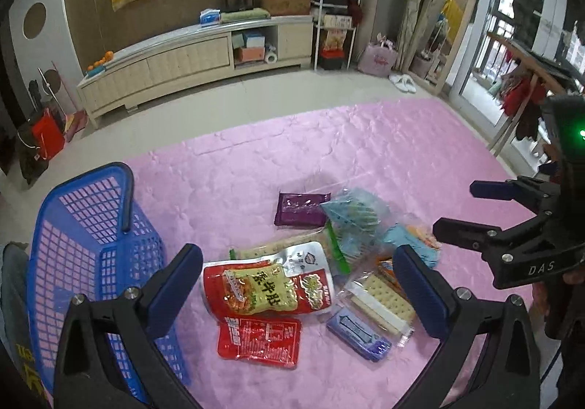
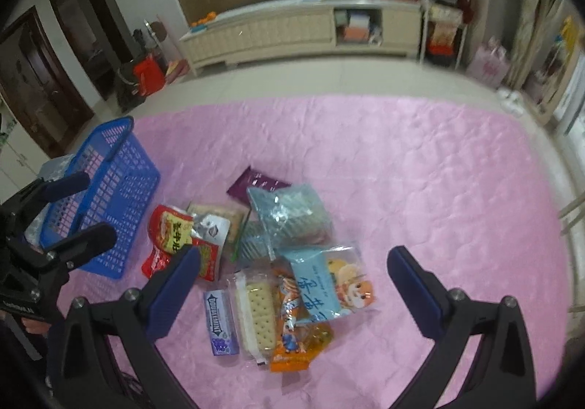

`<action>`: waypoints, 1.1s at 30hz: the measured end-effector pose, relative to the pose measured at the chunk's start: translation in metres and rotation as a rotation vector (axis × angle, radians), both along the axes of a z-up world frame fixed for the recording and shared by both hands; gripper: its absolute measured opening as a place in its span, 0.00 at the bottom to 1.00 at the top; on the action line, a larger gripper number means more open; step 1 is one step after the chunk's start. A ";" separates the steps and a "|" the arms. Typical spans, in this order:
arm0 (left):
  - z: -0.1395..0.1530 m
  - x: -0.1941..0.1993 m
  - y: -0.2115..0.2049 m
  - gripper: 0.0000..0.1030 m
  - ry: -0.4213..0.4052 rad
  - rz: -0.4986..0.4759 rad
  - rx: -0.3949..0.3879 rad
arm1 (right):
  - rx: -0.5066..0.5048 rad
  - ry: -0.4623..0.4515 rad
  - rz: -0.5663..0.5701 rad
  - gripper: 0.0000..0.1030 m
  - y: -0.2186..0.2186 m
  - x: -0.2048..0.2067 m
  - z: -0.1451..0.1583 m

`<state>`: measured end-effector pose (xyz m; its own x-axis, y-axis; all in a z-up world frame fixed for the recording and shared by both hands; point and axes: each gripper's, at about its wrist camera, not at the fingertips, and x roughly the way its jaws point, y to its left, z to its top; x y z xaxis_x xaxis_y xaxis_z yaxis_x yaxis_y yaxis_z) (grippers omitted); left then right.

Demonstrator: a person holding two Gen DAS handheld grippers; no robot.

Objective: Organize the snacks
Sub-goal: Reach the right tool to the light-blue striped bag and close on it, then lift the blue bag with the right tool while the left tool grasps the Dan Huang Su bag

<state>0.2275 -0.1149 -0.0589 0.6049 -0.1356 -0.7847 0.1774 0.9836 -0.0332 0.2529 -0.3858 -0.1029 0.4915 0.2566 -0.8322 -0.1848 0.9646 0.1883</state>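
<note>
A pile of snack packets lies on a pink quilt (image 1: 256, 160): a red and silver bag (image 1: 267, 284), a small red packet (image 1: 259, 339), a purple packet (image 1: 299, 207), a cracker pack (image 2: 256, 310), a purple gum pack (image 2: 219, 323), a light blue bag (image 2: 329, 284), an orange packet (image 2: 292, 336) and a clear bag (image 2: 289, 215). An empty blue basket (image 1: 91, 255) stands left of the pile. My left gripper (image 1: 296, 281) hovers open above the red bag. My right gripper (image 2: 292, 277) hovers open over the blue bag and crackers, holding nothing.
The quilt (image 2: 420, 171) stretches bare to the right and far side of the pile. Beyond it are tiled floor, a long cream cabinet (image 1: 190, 57), a metal shelf rack (image 1: 334, 21), a standing mirror (image 1: 449, 17) and bags (image 1: 44, 138) by the wall.
</note>
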 end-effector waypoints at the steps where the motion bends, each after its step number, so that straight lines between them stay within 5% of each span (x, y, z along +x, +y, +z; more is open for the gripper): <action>1: -0.004 0.004 -0.002 1.00 0.006 0.000 0.002 | 0.006 0.012 0.010 1.00 -0.001 0.006 -0.006; 17: -0.064 0.052 0.002 1.00 0.168 0.037 0.025 | 0.001 0.196 0.222 0.98 0.020 0.079 -0.077; 22: -0.070 0.059 0.007 1.00 0.186 0.048 0.018 | -0.001 0.226 0.240 0.77 0.021 0.092 -0.091; 25: -0.074 0.065 0.009 1.00 0.192 0.048 0.016 | 0.001 0.194 0.231 0.69 0.019 0.088 -0.085; 33: -0.061 0.054 0.000 1.00 0.164 0.024 -0.009 | 0.074 0.036 0.127 0.66 -0.003 0.052 -0.035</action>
